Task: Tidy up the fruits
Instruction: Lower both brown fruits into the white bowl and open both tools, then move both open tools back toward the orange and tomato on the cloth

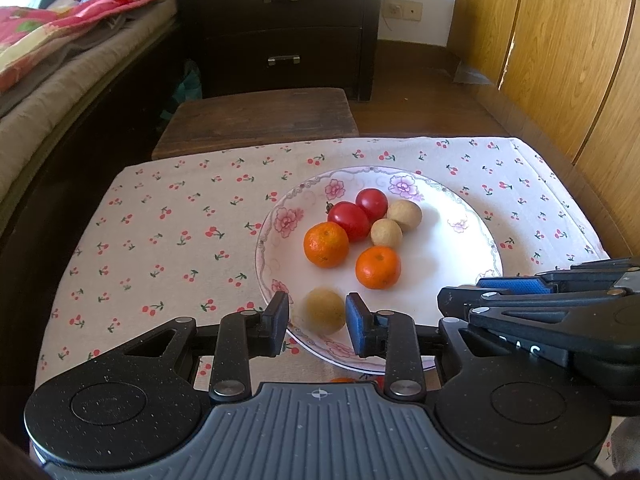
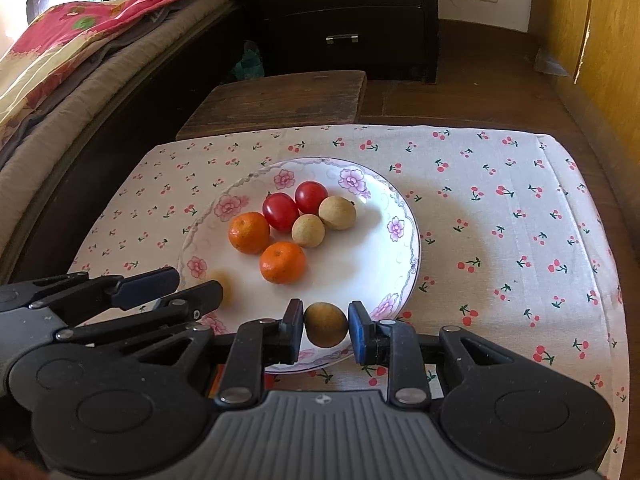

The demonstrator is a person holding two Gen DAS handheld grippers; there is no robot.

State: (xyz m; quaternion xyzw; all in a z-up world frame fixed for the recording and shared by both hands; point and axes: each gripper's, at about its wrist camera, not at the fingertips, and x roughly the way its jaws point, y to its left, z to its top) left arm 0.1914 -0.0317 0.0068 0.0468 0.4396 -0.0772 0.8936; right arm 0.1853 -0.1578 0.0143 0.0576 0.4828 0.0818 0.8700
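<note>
A white flowered plate (image 1: 460,248) (image 2: 372,256) on the cherry-print cloth holds two oranges (image 1: 326,244) (image 2: 282,262), two red tomatoes (image 1: 349,220) (image 2: 280,211) and two tan longans (image 1: 386,233) (image 2: 308,230). My left gripper (image 1: 317,322) is open around a blurred longan (image 1: 323,311) at the plate's near rim, with gaps on both sides. My right gripper (image 2: 325,330) is shut on another longan (image 2: 325,325) over the plate's near edge. The left gripper also shows in the right wrist view (image 2: 172,286), partly hiding its longan (image 2: 223,285).
The cherry-print cloth (image 1: 168,240) (image 2: 520,220) covers the low table. A dark wooden stool (image 1: 260,118) stands behind it, then a dark drawer cabinet (image 1: 280,28). A bed (image 1: 60,64) lies at left and wooden panels (image 1: 560,60) at right.
</note>
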